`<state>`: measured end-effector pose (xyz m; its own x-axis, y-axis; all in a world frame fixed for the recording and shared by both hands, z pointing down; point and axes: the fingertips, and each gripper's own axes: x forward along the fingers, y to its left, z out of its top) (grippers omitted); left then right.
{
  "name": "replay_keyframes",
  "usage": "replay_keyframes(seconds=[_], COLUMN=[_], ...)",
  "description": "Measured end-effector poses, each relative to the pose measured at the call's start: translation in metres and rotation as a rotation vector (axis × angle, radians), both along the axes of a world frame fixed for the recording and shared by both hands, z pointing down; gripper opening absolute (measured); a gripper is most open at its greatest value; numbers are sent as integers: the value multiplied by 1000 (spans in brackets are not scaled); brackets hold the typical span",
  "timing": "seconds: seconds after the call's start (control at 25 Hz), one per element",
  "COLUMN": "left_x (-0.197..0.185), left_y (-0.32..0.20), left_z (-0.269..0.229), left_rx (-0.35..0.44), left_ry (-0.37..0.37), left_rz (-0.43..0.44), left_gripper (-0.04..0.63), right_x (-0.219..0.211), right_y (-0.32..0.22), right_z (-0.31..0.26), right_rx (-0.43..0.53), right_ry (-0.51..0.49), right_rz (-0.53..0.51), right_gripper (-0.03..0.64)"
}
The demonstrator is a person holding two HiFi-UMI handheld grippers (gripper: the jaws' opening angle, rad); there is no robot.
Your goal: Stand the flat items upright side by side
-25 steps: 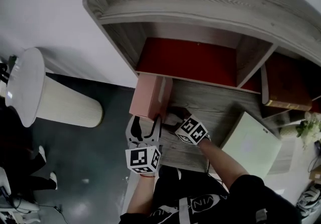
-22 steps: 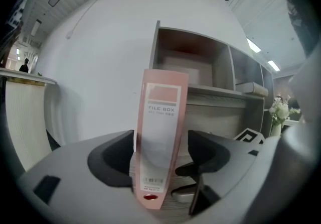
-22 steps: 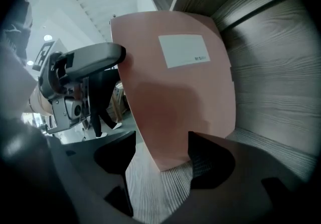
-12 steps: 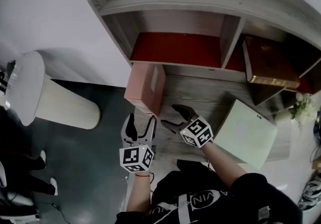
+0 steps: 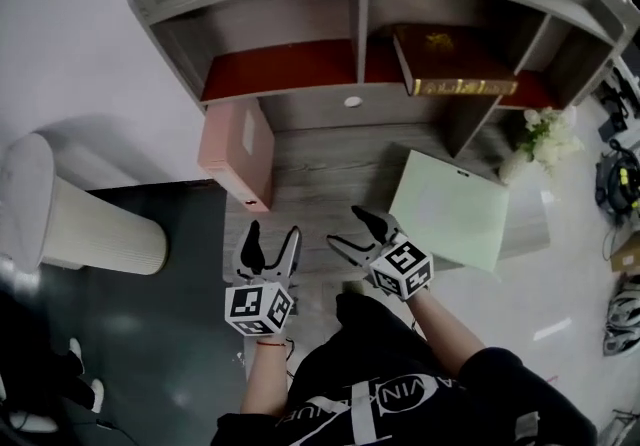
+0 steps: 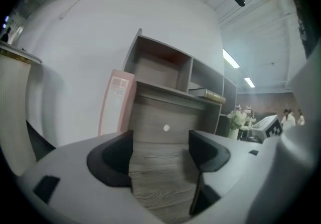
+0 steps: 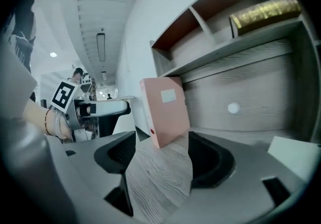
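Note:
A pink file box (image 5: pixel 235 149) stands upright at the left end of the wooden desk (image 5: pixel 330 174); it also shows as pink box (image 6: pixel 116 102) and pink box (image 7: pixel 165 110). A pale green folder (image 5: pixel 450 209) lies flat on the desk's right. A brown, gold-edged book (image 5: pixel 450 59) lies flat in a shelf bay. My left gripper (image 5: pixel 268 244) hovers near the desk's front edge, apart from the box; its jaws have just opened a little wider, with nothing between them. My right gripper (image 5: pixel 358 231) is beside it, open and empty, left of the folder.
The shelf unit has red-backed bays across the desk's back. A vase of flowers (image 5: pixel 545 139) stands at the right of the desk. A white ribbed cylinder (image 5: pixel 70 224) stands on the dark floor to the left. A person's arms and dark shirt fill the bottom.
Both grippers have drawn back from the pink box toward the desk's front edge, leaving it standing. The head view has swung right, bringing the book, folder and flowers further in.

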<state>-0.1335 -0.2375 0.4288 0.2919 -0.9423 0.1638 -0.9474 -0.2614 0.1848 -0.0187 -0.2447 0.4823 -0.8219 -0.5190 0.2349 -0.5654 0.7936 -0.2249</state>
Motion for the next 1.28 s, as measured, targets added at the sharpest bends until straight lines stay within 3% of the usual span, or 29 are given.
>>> replay_keyframes(seconds=[0.32, 0.64, 1.28], left_x=[90, 156, 219], left_y=[47, 75, 19], left_z=[22, 38, 107], left_rx=[-26, -71, -243], left_ry=[50, 59, 81], left_rz=[224, 421, 485], left_gripper=[331, 331, 357], right_x=[107, 184, 346], right_y=[71, 122, 129], right_z=[13, 29, 89], right_rx=[-14, -58, -224], right_ry=[25, 55, 169], right_rz=[249, 438, 770], right_gripper=[334, 334, 359])
